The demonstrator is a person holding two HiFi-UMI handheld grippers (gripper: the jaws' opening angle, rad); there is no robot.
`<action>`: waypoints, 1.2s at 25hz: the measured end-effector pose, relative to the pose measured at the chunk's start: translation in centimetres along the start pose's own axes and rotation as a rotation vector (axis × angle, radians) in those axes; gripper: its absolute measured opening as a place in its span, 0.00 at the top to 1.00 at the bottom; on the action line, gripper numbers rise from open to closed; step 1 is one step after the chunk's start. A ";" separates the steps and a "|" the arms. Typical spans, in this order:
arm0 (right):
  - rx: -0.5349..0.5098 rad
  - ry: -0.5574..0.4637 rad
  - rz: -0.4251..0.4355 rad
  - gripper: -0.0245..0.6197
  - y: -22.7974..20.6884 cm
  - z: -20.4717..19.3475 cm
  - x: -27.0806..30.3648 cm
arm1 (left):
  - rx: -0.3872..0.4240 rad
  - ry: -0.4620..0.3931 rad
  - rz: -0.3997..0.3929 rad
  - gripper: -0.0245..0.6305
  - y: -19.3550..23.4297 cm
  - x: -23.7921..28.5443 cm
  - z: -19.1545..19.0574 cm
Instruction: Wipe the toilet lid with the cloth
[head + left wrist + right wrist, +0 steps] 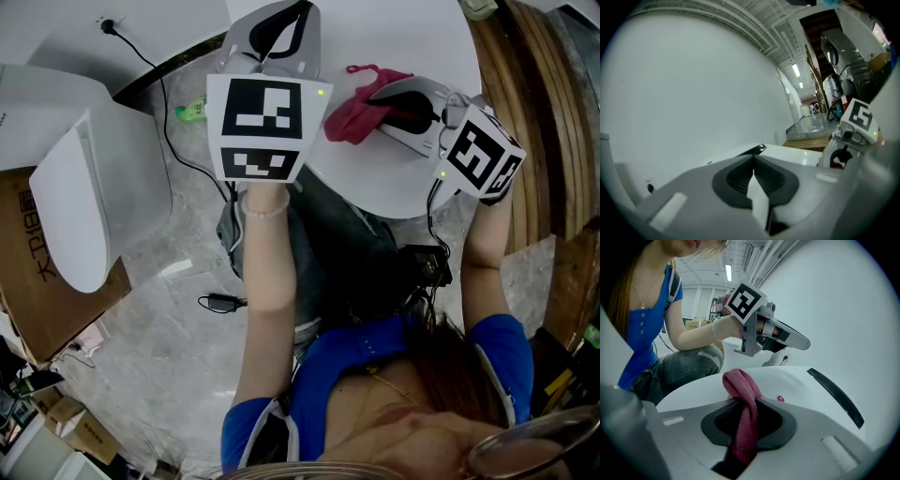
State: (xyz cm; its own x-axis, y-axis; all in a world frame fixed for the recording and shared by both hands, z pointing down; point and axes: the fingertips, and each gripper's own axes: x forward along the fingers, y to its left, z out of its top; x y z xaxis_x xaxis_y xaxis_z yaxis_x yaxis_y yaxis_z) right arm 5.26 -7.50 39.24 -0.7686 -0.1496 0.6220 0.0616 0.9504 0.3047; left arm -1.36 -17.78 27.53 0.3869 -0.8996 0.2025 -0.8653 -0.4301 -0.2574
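On the white lid (pixel 403 37), my right gripper (pixel 380 108) is pinched tight on the red cloth (pixel 359 117), whose bunched end sticks out past the fingers over the lid's surface. My left gripper (pixel 277 37) hovers near it at the lid's left edge, fingers pressed together, holding nothing.

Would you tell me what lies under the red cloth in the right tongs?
The white toilet lid lies under the cloth, pinched in the right tongs. A small pink speck shows on the lid beside it. The lid's surface directly beneath the cloth is covered.
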 end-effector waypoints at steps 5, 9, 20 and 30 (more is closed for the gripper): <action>0.010 0.002 -0.008 0.85 -0.2 -0.5 -0.4 | 0.001 0.002 -0.002 0.96 0.0 0.0 0.0; 0.030 0.009 -0.012 0.85 -0.5 -1.2 -1.2 | 0.001 0.001 -0.002 0.96 -0.1 0.0 0.0; 0.083 0.008 -0.044 0.85 -1.3 -2.9 -2.8 | 0.004 0.005 -0.006 0.96 -0.2 0.1 0.0; 0.102 0.006 -0.065 0.85 -1.8 -4.1 -4.1 | 0.006 0.006 -0.006 0.96 -0.3 0.1 0.0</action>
State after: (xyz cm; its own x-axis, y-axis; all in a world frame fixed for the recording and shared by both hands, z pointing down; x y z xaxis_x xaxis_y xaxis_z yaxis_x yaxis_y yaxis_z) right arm 10.89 -9.67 39.13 -0.7650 -0.2130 0.6077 -0.0537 0.9615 0.2693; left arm -1.04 -17.73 27.63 0.3901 -0.8966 0.2095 -0.8609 -0.4359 -0.2623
